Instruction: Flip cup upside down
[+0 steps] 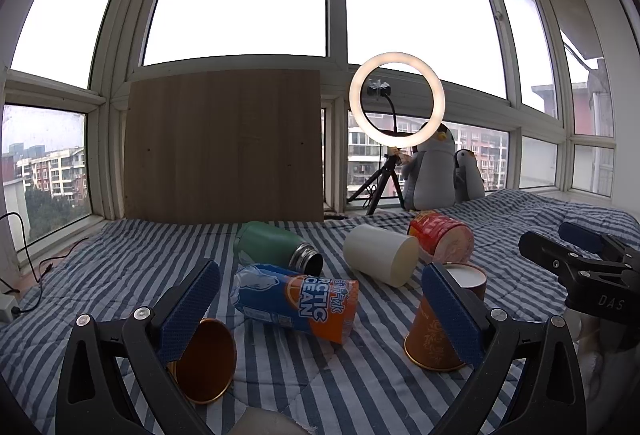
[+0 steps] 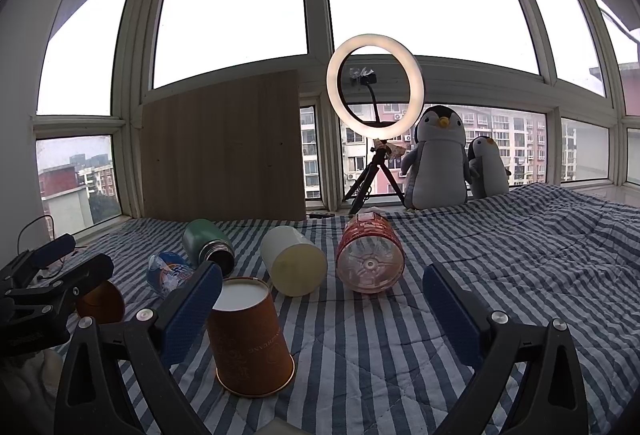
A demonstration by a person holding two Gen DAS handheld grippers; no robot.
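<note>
An orange paper cup [image 2: 250, 339] stands upside down on the striped blanket, white base up; it also shows in the left wrist view [image 1: 436, 331] behind my left gripper's right finger. A second orange cup [image 1: 206, 361] lies on its side, mouth toward the camera, by the left finger; in the right wrist view it [image 2: 102, 301] is partly hidden. My left gripper [image 1: 320, 307] is open and empty. My right gripper [image 2: 324, 311] is open and empty, its left finger just beside the upside-down cup.
Lying on the blanket [image 2: 520, 255]: a green flask [image 1: 276, 247], a blue-orange can [image 1: 300, 301], a white cup [image 1: 380, 253], a red clear-bottomed bottle [image 2: 370, 255]. A wooden board [image 1: 224, 145], ring light [image 1: 396, 99] and plush penguins [image 2: 438, 159] stand at the window.
</note>
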